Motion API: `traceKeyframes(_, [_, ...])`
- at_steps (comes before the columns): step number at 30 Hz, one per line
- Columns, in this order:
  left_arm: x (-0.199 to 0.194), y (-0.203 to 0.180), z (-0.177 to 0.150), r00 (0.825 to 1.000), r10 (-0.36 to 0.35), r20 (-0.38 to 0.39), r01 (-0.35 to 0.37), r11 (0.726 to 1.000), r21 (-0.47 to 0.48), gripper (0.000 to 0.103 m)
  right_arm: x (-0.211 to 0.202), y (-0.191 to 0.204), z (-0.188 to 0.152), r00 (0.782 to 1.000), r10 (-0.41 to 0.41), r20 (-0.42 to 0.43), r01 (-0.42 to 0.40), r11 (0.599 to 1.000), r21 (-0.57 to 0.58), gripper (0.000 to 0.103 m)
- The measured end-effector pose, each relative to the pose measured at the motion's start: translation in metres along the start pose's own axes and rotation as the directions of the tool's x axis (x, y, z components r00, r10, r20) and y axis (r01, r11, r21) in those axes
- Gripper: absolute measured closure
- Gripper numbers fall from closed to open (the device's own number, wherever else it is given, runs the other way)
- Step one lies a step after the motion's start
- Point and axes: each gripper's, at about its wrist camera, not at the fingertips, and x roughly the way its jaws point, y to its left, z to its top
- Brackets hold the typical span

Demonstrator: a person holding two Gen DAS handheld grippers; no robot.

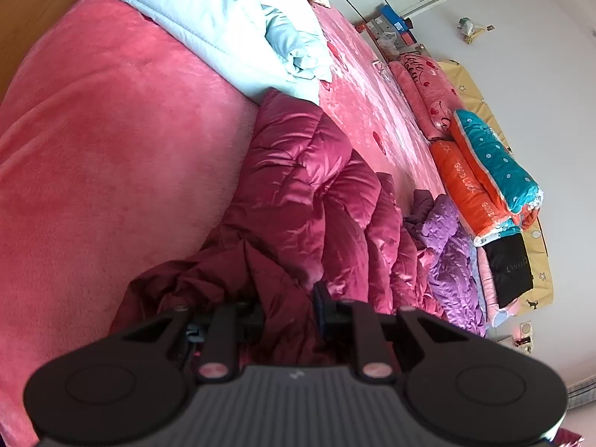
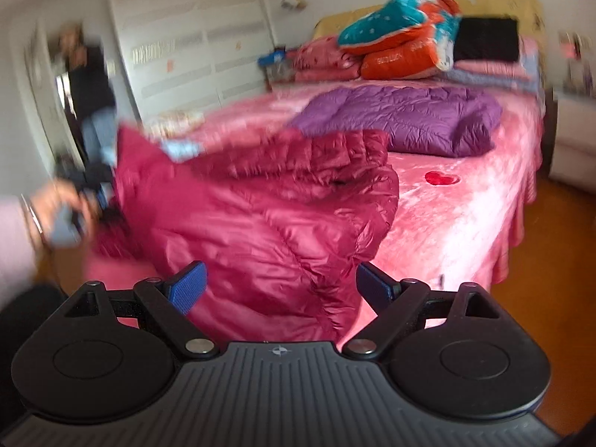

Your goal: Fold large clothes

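A dark red puffer jacket [image 1: 316,193] lies on the pink bed [image 1: 111,130]; it also shows in the right wrist view [image 2: 260,216], partly lifted at its left side. My left gripper [image 1: 287,313] is shut on a bunched fold of the jacket's dark lining. It shows in the right wrist view [image 2: 89,201] at the jacket's left edge, held by a hand. My right gripper [image 2: 279,290] is open and empty, its blue pads [image 2: 188,290] just in front of the jacket's near edge.
A purple puffer jacket [image 2: 409,119] lies beyond the red one. A light blue quilt [image 1: 223,26] lies on the bed. Folded orange and teal blankets [image 2: 402,37] and pink pillows are stacked at the headboard. Wooden floor [image 2: 540,316] to the right of the bed.
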Motion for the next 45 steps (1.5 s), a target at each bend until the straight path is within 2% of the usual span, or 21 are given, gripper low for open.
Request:
traceKeyframes(3, [0.001,-0.001,0.001,1.0,-0.003,-0.002,0.003,1.0,0.0,0.084,0.016,0.009,0.0,0.997,-0.064,-0.046,0.061,0.996,-0.06,0.0])
traceKeyframes(8, [0.0,-0.002,0.001,1.0,-0.002,-0.006,0.002,1.0,0.018,0.084,0.036,0.006,0.006,0.989,-0.134,-0.064,0.133,0.991,-0.021,0.0])
traceKeyframes(14, [-0.001,0.001,0.001,1.0,-0.013,-0.01,0.013,1.0,0.023,0.084,0.048,-0.012,0.013,0.973,-0.231,0.024,0.228,0.969,0.094,0.0])
traceKeyframes(18, [-0.001,0.002,0.0,1.0,-0.017,-0.012,0.017,0.999,0.038,0.084,0.048,-0.022,0.016,0.94,-0.33,0.09,0.316,0.938,0.144,0.0])
traceKeyframes(20, [-0.001,0.001,-0.002,1.0,-0.015,-0.012,0.016,0.999,0.052,0.084,0.053,-0.028,0.017,0.924,-0.371,0.096,0.352,0.921,0.17,0.0])
traceKeyframes(24, [-0.001,0.0,-0.004,1.0,-0.011,-0.012,0.012,0.997,0.075,0.084,0.059,-0.047,0.019,0.922,-0.377,0.086,0.346,0.904,0.25,0.0])
traceKeyframes(27, [-0.001,-0.001,-0.005,1.0,-0.005,-0.01,0.006,0.996,0.09,0.084,0.062,-0.049,0.021,0.918,-0.388,0.086,0.354,0.896,0.268,0.0])
traceKeyframes(29, [-0.001,-0.002,-0.006,1.0,-0.002,-0.007,0.002,0.995,0.099,0.084,0.063,-0.042,0.019,0.929,-0.362,0.077,0.333,0.908,0.254,0.0])
traceKeyframes(33, [0.0,-0.001,-0.008,1.0,0.005,-0.004,-0.004,0.994,0.106,0.084,0.057,-0.009,0.017,0.964,-0.242,0.111,0.228,0.966,0.125,0.0])
traceKeyframes(35, [0.0,0.0,-0.007,1.0,0.004,-0.005,-0.004,0.994,0.107,0.084,0.062,0.004,0.015,0.976,-0.195,0.099,0.191,0.98,0.048,0.0])
traceKeyframes(39, [0.0,0.001,-0.008,1.0,0.004,-0.004,-0.003,0.994,0.107,0.083,0.071,0.033,0.005,0.982,-0.183,0.046,0.187,0.976,-0.111,0.0])
traceKeyframes(42, [0.0,0.001,-0.008,1.0,0.004,-0.004,-0.004,0.994,0.108,0.083,0.077,0.045,-0.001,0.987,-0.16,-0.016,0.156,0.975,-0.159,0.0])
traceKeyframes(45, [0.001,0.003,-0.008,1.0,0.004,-0.006,-0.003,0.995,0.101,0.083,0.076,0.059,-0.007,0.988,-0.147,-0.043,0.135,0.969,-0.207,0.0])
